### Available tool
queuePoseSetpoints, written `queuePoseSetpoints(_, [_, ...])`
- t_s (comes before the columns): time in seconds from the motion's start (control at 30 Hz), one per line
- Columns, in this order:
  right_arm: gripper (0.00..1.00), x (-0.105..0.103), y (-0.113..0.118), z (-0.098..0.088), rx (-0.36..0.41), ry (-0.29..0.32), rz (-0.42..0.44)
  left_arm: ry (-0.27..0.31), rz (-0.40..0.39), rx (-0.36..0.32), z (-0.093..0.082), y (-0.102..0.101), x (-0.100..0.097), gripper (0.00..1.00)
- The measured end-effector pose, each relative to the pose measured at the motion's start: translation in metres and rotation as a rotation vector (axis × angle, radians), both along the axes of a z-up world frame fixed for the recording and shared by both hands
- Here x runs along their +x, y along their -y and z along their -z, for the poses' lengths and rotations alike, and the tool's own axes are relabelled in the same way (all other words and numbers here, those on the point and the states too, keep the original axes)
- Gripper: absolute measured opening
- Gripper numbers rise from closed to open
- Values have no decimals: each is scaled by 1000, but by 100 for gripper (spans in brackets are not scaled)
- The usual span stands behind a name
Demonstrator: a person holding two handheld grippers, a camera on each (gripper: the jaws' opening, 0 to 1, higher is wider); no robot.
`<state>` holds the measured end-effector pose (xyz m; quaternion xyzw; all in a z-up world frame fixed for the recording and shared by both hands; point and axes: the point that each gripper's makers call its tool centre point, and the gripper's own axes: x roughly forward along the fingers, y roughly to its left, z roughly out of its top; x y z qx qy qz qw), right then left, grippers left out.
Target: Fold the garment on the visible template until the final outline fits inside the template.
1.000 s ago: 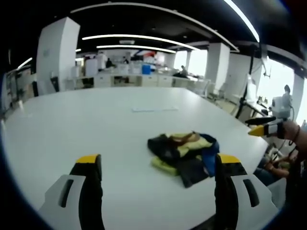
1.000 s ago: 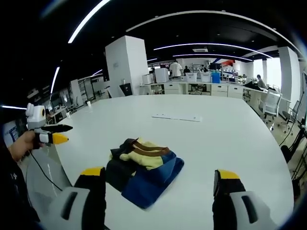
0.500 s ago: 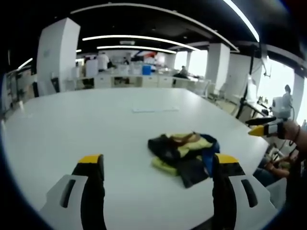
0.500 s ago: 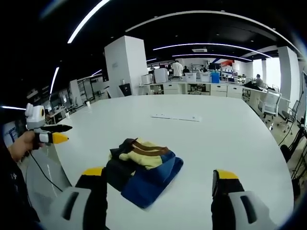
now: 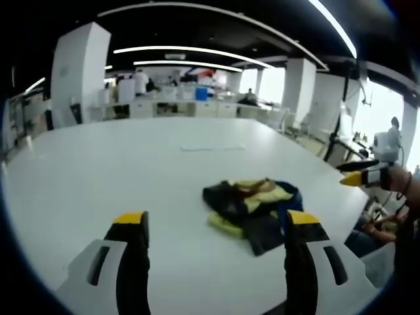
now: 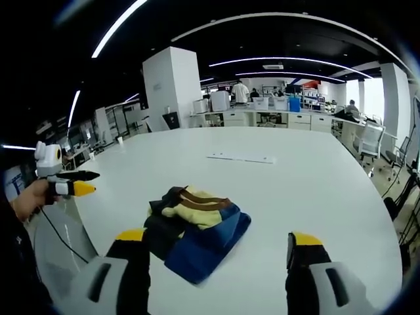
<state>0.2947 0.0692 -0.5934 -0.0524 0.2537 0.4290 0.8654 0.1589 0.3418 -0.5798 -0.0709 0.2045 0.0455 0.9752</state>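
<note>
- Left gripper (image 5: 213,226) hovers above the white tabletop (image 5: 98,170), fingers spread wide, clamped on nothing.
- Right gripper (image 6: 216,246) hovers too, fingers apart and empty.
- The bunched garment (image 6: 193,226), yellow, blue and dark, lies crumpled on the tabletop near its edge, touching neither gripper.
- Pale template strip (image 6: 241,158) sits well beyond it.
</note>
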Motion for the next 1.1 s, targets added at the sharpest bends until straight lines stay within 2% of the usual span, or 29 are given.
queuePoseSetpoints(0.3, [73,8,-4,8,-2,-8,8,4,5,-6,11,1,10,74])
queuePoseSetpoints(0.73, [61,15,-15,22,0,-26,-6,-7,47,-2,26,11,30,62])
queuePoseSetpoints(1.0, [53,22,-23,34,-7,-45,-9,-6,50,-45,38,15,41,52])
queuePoseSetpoints(1.1, [51,25,-27,38,-4,-56,-6,0,40,-40,40,17,45,47])
